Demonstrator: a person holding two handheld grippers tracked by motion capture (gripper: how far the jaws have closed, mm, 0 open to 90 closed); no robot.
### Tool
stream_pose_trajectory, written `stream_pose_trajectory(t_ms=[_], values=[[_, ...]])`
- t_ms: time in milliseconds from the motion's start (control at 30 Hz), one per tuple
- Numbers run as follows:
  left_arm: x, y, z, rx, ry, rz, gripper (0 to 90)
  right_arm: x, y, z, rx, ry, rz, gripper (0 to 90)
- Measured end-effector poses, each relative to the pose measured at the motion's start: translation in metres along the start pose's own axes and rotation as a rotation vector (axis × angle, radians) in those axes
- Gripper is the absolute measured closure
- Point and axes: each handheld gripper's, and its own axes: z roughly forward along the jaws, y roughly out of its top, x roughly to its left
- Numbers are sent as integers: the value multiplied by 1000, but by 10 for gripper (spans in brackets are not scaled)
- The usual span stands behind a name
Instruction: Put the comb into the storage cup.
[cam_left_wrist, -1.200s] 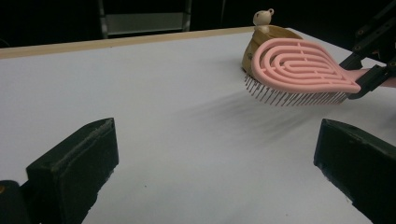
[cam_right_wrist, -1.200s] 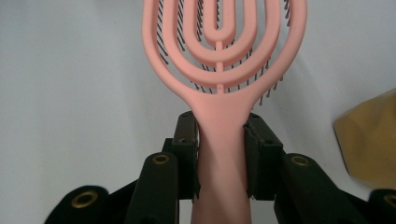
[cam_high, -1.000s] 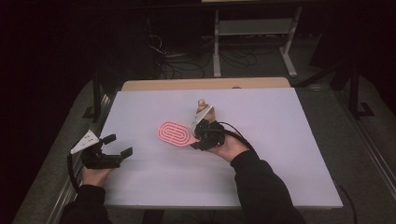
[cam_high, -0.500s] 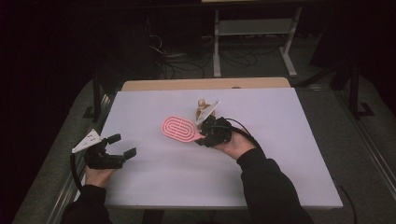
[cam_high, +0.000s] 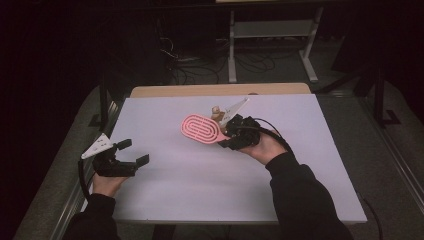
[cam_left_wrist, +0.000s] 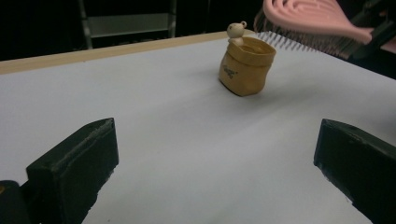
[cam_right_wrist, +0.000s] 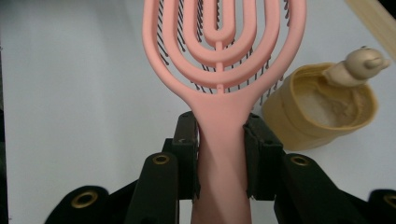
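While the right gripper (cam_right_wrist: 220, 154) clamps the pink hairbrush (cam_right_wrist: 222, 56) beside a yellow pot (cam_right_wrist: 322, 112) — left gripper (cam_high: 131, 152) gapes, empty

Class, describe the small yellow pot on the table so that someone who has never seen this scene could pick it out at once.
Start at the white table and go to its far middle, where the right gripper holds up a pink hairbrush. The yellow pot stands on the table just beside the brush. It is sack-shaped and open-topped, with a tiny cream figure perched on its rim.
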Motion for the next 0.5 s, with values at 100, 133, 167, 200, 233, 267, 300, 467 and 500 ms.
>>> stream_pose_trajectory(t_ms=[100,133,167,200,233,267,300,467,500], values=[[-1,3,5,-9,-25,-21,0,-2,2,-8,-9,-8,3,683],[-1,5,6,-12,-33,-31,0,-2,2,-10,-15,-11,6,683],[-1,6,7,-14,-40,-38,0,-3,3,-12,-20,-14,1,683],[-2,8,9,-15,-43,-40,0,-4,3,-14,-35,-14,2,683],[-2,10,10,-14,-45,-41,0,-4,3,-14,-35,-14,2,683],[-3,12,11,-9,-48,-36,0,-5,4,-15,-39,-15,-2,683],[-3,14,12,-5,-52,-33,0,-5,5,-16,-39,-16,-2,683],[-7,26,17,15,-64,-32,0,-6,8,-19,-59,-21,-2,683],[-8,28,18,14,-67,-27,0,-6,9,-20,-60,-23,-1,683]])
